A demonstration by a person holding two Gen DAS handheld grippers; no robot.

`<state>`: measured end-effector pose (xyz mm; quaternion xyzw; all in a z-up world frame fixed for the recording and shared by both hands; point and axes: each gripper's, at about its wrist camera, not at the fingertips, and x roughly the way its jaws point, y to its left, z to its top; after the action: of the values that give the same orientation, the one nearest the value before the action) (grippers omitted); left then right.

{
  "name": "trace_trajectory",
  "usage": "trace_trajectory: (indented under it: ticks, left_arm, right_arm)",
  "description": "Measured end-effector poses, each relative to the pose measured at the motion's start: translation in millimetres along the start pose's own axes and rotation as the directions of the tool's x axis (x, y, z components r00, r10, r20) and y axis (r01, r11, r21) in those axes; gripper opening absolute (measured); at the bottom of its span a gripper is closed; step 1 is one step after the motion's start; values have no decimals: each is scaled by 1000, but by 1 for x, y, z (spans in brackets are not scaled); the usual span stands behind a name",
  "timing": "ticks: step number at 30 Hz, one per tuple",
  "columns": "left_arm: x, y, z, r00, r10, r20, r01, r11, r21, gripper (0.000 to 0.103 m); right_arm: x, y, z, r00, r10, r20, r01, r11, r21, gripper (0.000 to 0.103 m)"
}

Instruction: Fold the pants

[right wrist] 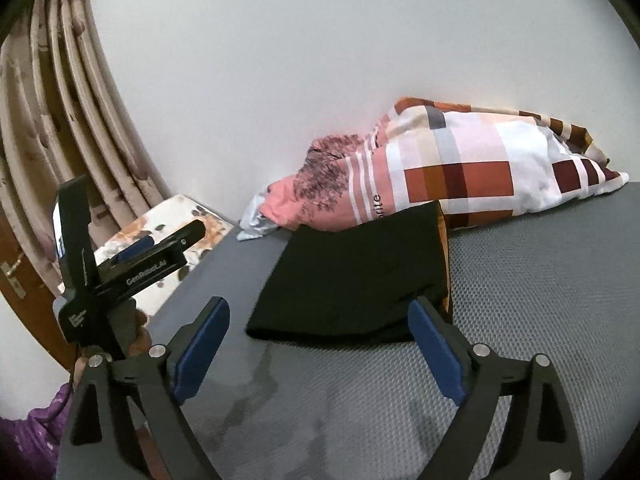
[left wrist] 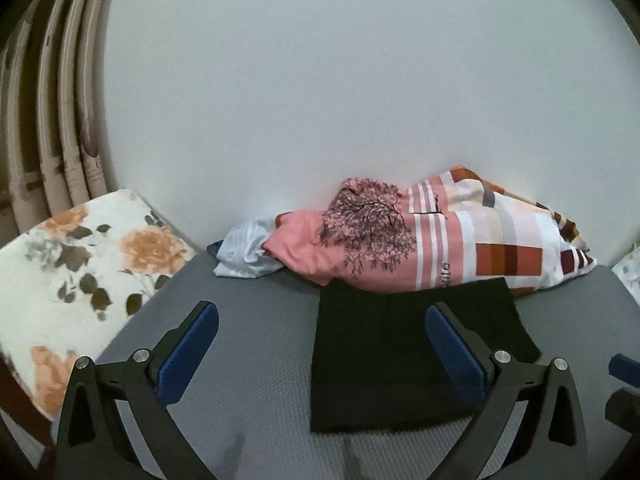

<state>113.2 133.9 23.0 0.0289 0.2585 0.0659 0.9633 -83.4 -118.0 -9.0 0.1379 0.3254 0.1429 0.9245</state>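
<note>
Pants (left wrist: 408,356), black and already doubled into a compact rectangle, lie flat on the grey textured mat (left wrist: 248,360) in front of us, their far edge touching the heap of laundry piled against the white wall (left wrist: 320,80). From the left wrist camera we see them at about 5 o'clock of centre; from the right they sit near the middle, a sliver of orange cloth (right wrist: 447,264) showing along their 3 o'clock edge. We hold both tools clear of the cloth: the left gripper (left wrist: 322,334) has its blue-padded fingers (left wrist: 188,356) spread as wide as they go with nothing between them, and the right gripper (right wrist: 320,344) is likewise parted wide and empty, its pads framing the near edge of the pants without pressing on it. We judge that the fold is finished or nearly so, the fingers being spread so that the cloth keeps its shape. The heap beyond, a pink shirt (left wrist: 320,248) printed with a dark tree, a checked sheet (left wrist: 500,236) at 2 o'clock of it and a pale blue garment (left wrist: 244,256) at 9 o'clock, seems parked at the back so the mat stays free for folding. A flowered cushion (left wrist: 72,272) sits at 9 o'clock beside the mat, with curtains (left wrist: 60,100) hanging above it at 10 o'clock.
</note>
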Motion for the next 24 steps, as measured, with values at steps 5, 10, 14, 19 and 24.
trace_trajectory:
  ticks: [5, 10, 14, 19, 24]
  left_arm:
    - [-54, 0, 8, 993, 46, 104, -46, 999, -6, 103]
    - [-106, 1, 16, 972, 122, 203, -120, 993, -19, 103]
    - [-133, 0, 21, 970, 99, 221, -99, 995, -11, 103]
    - [-158, -5, 22, 958, 97, 268, -102, 995, 5, 103]
    - [-161, -4, 29, 984, -10, 180, 11, 1000, -4, 103]
  right_arm:
    - [-27, 13, -2, 999, 1, 38, 0, 1000, -29, 94]
    - [-51, 22, -3, 997, 2, 73, 1, 999, -42, 96]
    - [-68, 31, -3, 995, 13, 99, -8, 999, -46, 97]
    - [-83, 43, -1, 991, 23, 130, -14, 997, -71, 99]
    - [-92, 53, 0, 990, 25, 141, -11, 995, -102, 100]
